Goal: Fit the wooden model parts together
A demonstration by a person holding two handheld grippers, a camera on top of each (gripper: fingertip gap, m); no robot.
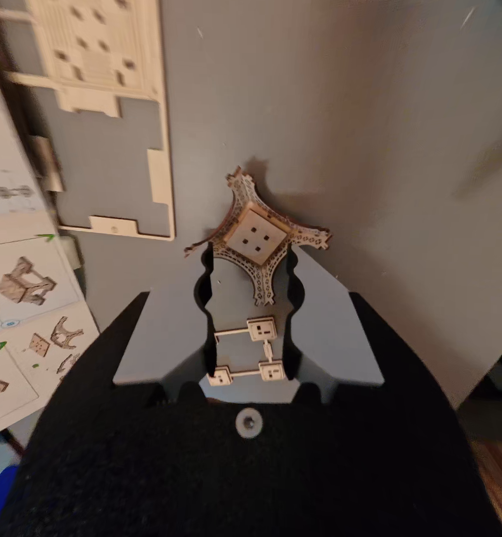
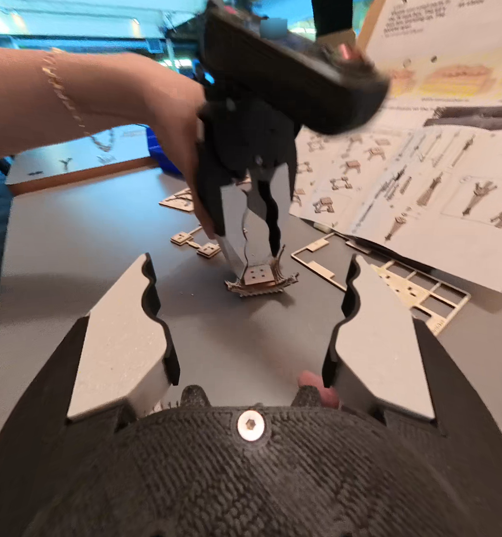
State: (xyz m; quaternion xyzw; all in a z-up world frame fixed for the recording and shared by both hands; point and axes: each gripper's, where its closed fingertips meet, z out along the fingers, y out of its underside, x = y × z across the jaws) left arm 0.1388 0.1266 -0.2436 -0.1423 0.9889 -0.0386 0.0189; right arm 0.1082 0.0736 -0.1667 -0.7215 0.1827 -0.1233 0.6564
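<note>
Looking down your left gripper (image 1: 248, 255), you have its jaws set narrowly apart and hanging directly over the wooden tower base (image 1: 257, 236), which lies on the grey table (image 1: 360, 116) with its square four-holed plate facing up and its lattice legs splayed outward. From the right wrist view the fingertips reach the model's edges, but whether they actually clamp it cannot be told. A small square-block frame (image 1: 251, 353) lies on the table nearer the camera, between the fingers. Your right gripper (image 2: 251, 261) sits back from the model with its jaws spread wide and nothing between them. A punched-out parts sheet (image 1: 104, 116) lies to the left, just beside the instruction sheet (image 1: 20, 290). Your left hand (image 2: 168, 122) grips the left tool's handle.
</note>
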